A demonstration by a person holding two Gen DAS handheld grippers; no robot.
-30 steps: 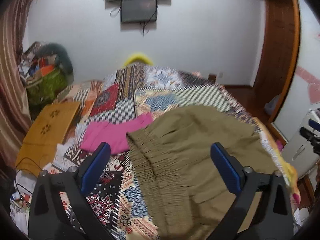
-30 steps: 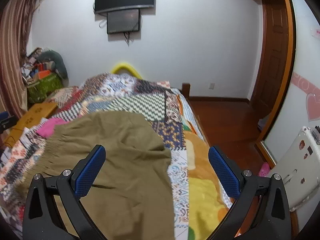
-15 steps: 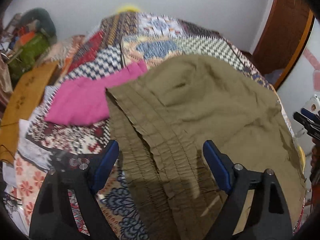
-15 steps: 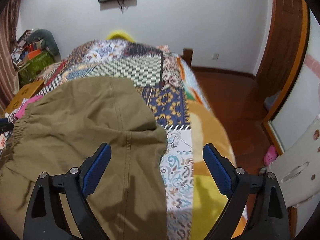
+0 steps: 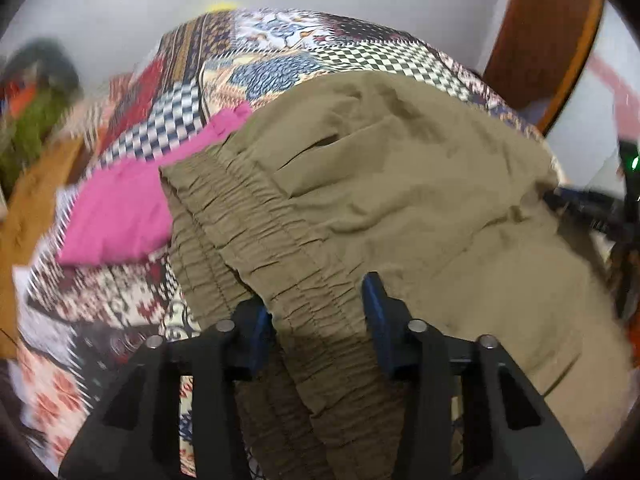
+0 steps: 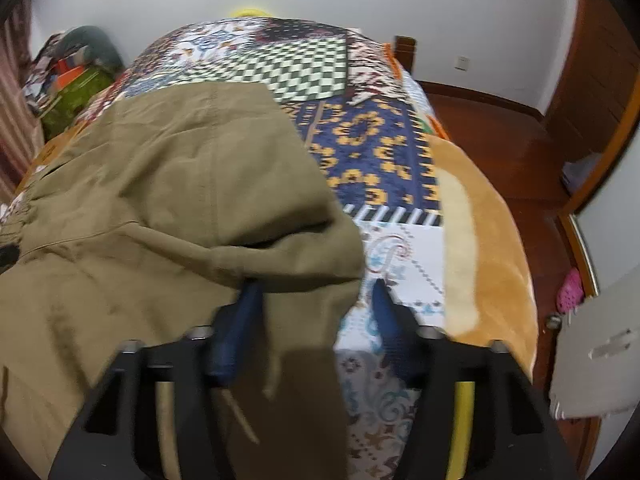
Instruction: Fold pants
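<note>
Olive pants [image 5: 400, 184] lie spread across a patchwork bedspread [image 5: 280, 52]. My left gripper [image 5: 314, 300] points down at their gathered elastic waistband [image 5: 248, 224]. Its jaws are closing with the waistband between the blue pads, which do not pinch it. In the right wrist view, the pants [image 6: 180, 180] end in a folded edge near the bed's right side. My right gripper [image 6: 314, 292] is closing over that edge. The fold partly covers its left pad, while its right pad rests over the bedspread [image 6: 360, 140]. The cloth is not pinched.
A folded pink garment [image 5: 120, 216] lies against the waistband on the left. An orange blanket [image 6: 492, 220] lines the bed's right edge, with wooden floor and a door [image 6: 592, 80] beyond. A pile of belongings [image 6: 76, 76] sits left of the bed.
Both grippers have dropped toward the pants and tilted downward. Their jaws have narrowed from wide open, the left now around the waistband and the right around the folded edge.
</note>
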